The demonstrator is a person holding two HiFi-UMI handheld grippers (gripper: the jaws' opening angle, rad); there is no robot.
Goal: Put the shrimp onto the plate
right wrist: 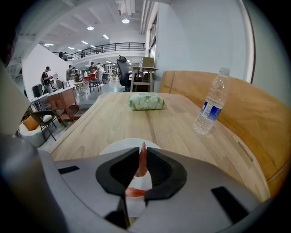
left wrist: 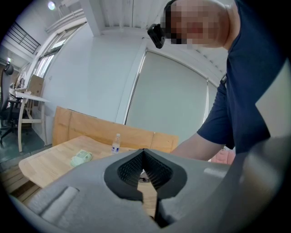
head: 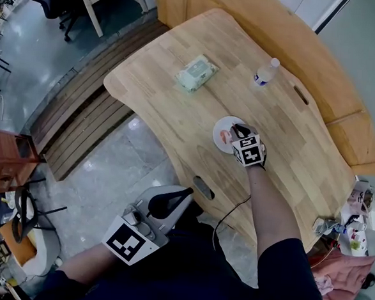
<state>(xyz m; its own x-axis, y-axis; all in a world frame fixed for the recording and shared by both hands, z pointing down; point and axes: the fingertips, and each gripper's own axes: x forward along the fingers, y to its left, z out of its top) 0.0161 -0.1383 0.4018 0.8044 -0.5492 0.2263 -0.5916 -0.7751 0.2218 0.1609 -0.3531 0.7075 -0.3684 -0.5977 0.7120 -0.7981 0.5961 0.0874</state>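
A small white plate (head: 220, 125) sits near the middle of the wooden table (head: 177, 113). My right gripper (head: 239, 130) hangs right over it, shut on an orange-pink shrimp (head: 225, 137). In the right gripper view the shrimp (right wrist: 142, 164) stands tail-up, pinched between the jaws of the right gripper (right wrist: 142, 154), its body curving down over the plate (right wrist: 116, 146). My left gripper (head: 181, 194) is held off the table's near edge, close to the person's body. The left gripper view shows the left gripper (left wrist: 143, 157) with jaw tips meeting and nothing held.
A green wipes pack (head: 197, 72) lies at the table's far side and a water bottle (head: 266, 73) stands to its right. Oval slots (head: 203, 187) pierce the tabletop near the front edge. A cable (head: 231, 213) hangs off that edge. A wooden bench (head: 343, 118) borders the table's right.
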